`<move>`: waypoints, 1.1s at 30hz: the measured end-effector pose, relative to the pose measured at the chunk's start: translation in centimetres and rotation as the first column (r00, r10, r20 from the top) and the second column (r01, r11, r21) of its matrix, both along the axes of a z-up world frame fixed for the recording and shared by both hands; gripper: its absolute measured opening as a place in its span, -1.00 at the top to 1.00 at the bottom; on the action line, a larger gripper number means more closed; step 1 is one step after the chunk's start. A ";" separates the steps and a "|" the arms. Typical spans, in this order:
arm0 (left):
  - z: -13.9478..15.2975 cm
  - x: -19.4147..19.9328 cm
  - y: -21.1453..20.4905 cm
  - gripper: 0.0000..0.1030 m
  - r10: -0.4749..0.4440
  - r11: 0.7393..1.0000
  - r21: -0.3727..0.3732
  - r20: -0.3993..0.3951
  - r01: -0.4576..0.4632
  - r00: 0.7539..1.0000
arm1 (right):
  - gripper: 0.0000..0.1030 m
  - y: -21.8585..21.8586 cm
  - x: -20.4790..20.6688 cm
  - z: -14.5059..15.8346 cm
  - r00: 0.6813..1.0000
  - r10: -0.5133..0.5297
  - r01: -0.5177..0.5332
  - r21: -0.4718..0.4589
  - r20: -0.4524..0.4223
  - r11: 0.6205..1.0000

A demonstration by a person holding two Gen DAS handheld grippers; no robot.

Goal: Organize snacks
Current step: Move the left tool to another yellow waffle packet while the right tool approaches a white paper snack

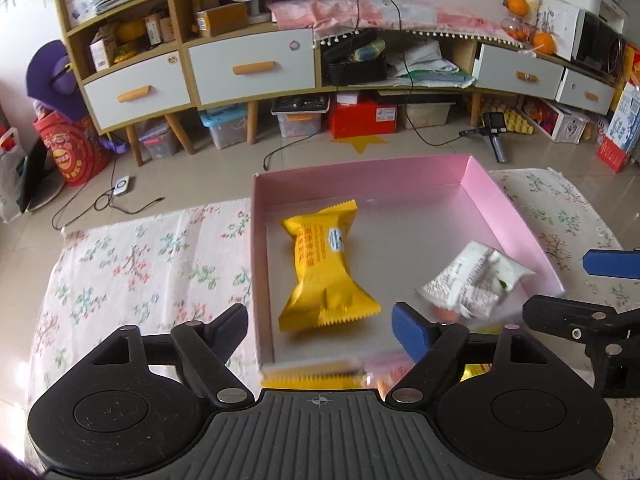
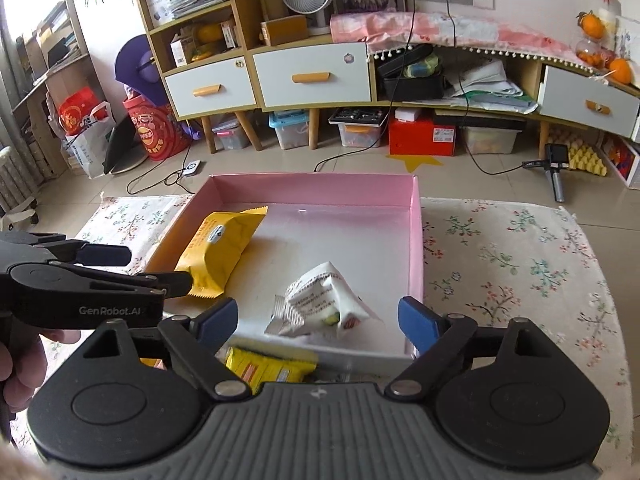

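We hold left gripper (image 1: 320, 326) jaws apart, nothing between; yellow snack (image 1: 324, 266) lies in pink box (image 1: 508, 216) just ahead; right gripper (image 2: 318, 320) jaws also apart above white snack (image 2: 324, 300); drop step seems finished; next we reach for yellow packet (image 2: 272, 368) under right jaws, outside box

We find the pink tray (image 2: 416, 248) open from above; its far half and right floor lie bare. The yellow packet (image 2: 222, 252) fills the left side, the white packet (image 2: 320, 300) the near middle. The left gripper (image 2: 160, 268) reaches over the left wall. More packets (image 2: 272, 366) crowd the near wall outside.
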State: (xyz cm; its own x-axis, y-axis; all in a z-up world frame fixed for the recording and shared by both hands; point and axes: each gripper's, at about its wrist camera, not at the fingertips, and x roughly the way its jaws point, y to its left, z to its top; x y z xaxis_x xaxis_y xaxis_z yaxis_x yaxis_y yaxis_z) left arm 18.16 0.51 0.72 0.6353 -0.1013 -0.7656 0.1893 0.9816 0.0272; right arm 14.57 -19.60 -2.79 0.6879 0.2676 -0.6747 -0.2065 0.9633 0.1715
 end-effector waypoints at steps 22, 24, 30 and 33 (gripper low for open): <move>-3.1 -8.4 4.0 -0.85 0.044 0.997 -0.056 -0.018 -0.045 0.999 | -0.89 -0.8 -5.3 -2.0 1.000 -0.010 0.008 -0.105 -0.018 0.994; -3.4 -8.9 4.3 -0.85 0.035 0.998 -0.047 -0.007 -0.035 0.999 | -0.90 -0.9 -5.8 -2.2 1.000 -0.014 0.012 -0.106 -0.017 0.994; -4.2 -10.0 5.6 -0.87 0.039 0.999 -0.036 0.005 -0.039 0.999 | -0.95 -1.4 -7.0 -2.7 1.000 -0.014 0.014 -0.106 0.003 0.994; -4.6 -10.5 5.7 -0.87 0.027 1.000 -0.017 0.010 -0.027 1.000 | -0.96 -1.5 -7.2 -3.0 1.000 -0.005 0.005 -0.114 0.003 0.993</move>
State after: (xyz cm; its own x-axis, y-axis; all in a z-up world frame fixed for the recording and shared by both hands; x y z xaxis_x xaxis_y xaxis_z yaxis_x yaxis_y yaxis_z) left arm 7.69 6.23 -3.87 0.6453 -0.0965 -0.7578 0.1625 0.9866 0.0128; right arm 7.36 -21.11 -5.82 0.6910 0.1856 -0.6986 -0.2021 0.9775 0.0597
